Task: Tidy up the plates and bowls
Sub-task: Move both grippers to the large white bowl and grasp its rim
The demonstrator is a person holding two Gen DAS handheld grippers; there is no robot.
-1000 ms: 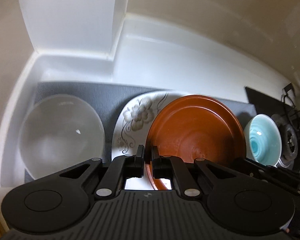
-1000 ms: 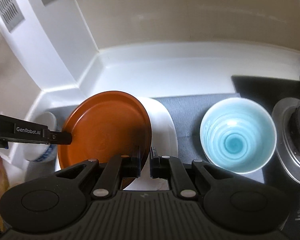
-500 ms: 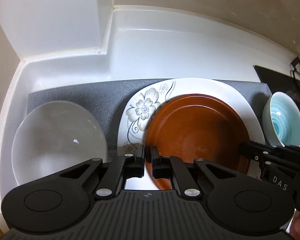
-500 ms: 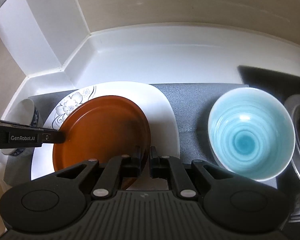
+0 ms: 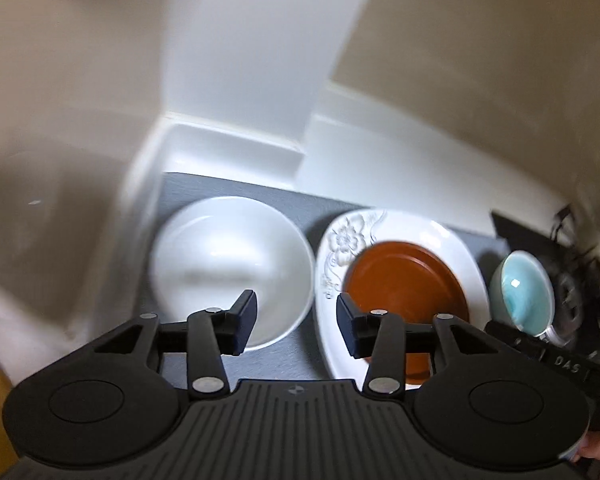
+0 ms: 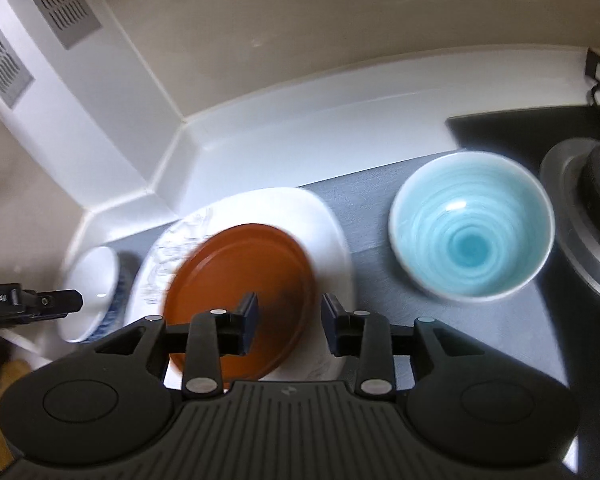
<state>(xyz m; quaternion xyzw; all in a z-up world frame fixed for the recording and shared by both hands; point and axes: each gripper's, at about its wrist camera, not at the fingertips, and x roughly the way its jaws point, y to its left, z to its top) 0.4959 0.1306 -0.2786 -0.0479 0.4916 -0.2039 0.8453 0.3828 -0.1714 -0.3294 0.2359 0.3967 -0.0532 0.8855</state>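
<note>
Left gripper [image 5: 296, 320] jaws wide, empty; right gripper [image 6: 288, 322] likewise. Brown plate [image 6: 240, 284] rests on white floral plate [image 6: 324, 220], frame centre.

Soft indoor light, motion blur, dark fisheye corners, faint glare.

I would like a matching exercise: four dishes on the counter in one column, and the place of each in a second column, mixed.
1 brown plate
2 white flowered plate
3 turquoise bowl
4 white bowl

a at the left end of the grey mat
b under the brown plate
c on the flowered plate
d next to the stove burner

Pairs: 1-c, 2-b, 3-d, 4-a
</note>
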